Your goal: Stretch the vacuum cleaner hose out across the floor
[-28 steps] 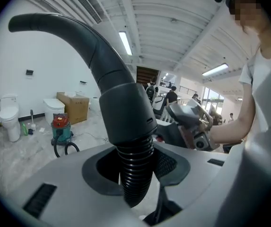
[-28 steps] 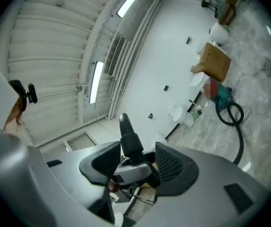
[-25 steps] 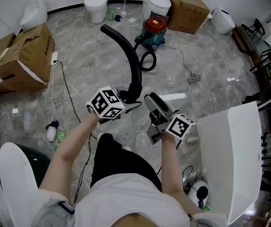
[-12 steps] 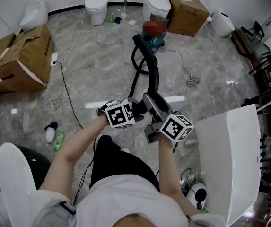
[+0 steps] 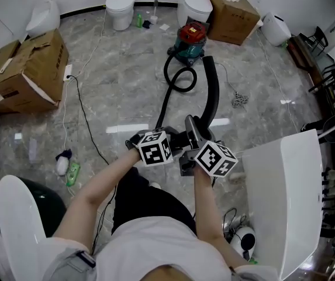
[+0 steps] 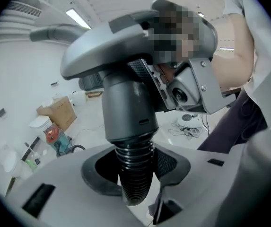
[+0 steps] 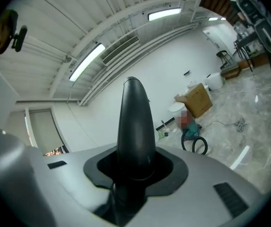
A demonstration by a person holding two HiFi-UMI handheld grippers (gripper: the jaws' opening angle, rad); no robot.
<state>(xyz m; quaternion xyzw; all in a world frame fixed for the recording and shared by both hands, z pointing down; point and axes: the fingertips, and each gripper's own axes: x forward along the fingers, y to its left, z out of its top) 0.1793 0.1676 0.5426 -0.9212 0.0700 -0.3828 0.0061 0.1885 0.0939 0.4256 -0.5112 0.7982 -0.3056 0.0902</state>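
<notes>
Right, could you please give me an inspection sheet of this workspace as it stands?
Surface: grey marble floor.
Job's things: vacuum cleaner near the far wall; ribbed hose looped beside it; black wand raised.
Clutter: cardboard box left, another far.
Grippers: left gripper shut on hose; right gripper has just been closing, now shut on wand.
Cables: black cord, pale cord on floor.
Surroundings: toilet, urinal, white tub.

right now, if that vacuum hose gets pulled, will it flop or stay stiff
The ribbed hose probably flexes and stretches; its slack loop should unroll first. The curved end tube looks rigid. The upright vacuum cleaner may roll or tip once the hose goes taut.
</notes>
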